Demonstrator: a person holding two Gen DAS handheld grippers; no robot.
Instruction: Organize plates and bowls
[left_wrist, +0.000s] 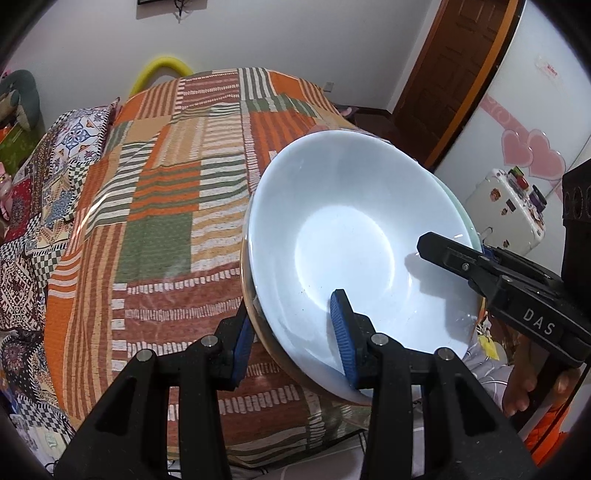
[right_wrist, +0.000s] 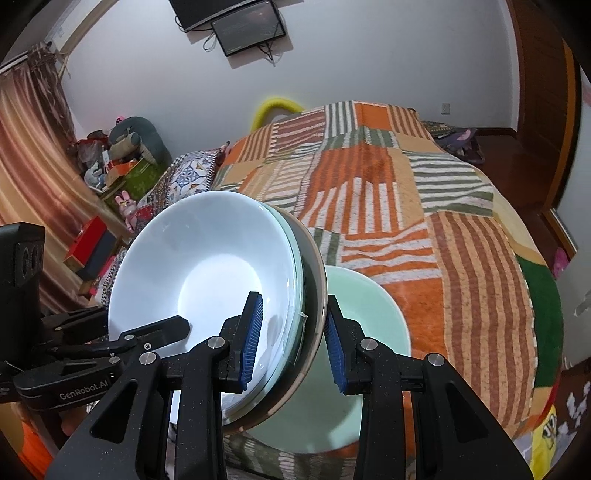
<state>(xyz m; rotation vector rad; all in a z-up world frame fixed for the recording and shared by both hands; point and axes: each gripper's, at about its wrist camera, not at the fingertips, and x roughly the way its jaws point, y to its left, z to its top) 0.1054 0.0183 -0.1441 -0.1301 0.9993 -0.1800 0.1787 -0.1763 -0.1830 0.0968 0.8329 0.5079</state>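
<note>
A stack of nested dishes (right_wrist: 207, 266), a white bowl on top with a pale green piece and a dark-rimmed one beneath it, hangs tilted in the air above a bed (left_wrist: 166, 192) spread with an orange, green and cream patchwork cover, pinched at its rim from two sides. The left tool (left_wrist: 295, 343) is clamped on the near edge of the stack, one blue pad inside the white bowl and the other under the outermost rim; the right tool (right_wrist: 291, 339) bites the opposite edge the same way. A separate pale green bowl (right_wrist: 365, 332) lies on the bed just below and beside the stack. The chief risk appears to be slippage: the glazed pieces are steeply tipped and only loosely nested, so an inner bowl could slide free if either grip eases or the two hands drift apart. Setting the stack down carelessly could also knock it against the green bowl, and the soft bedding may leave it resting unevenly. Legible lettering is sparse: "DAS" in white on the right tool's body in the left wrist view, and "GenRobot.AI" on the left tool's body in the right wrist view.
</note>
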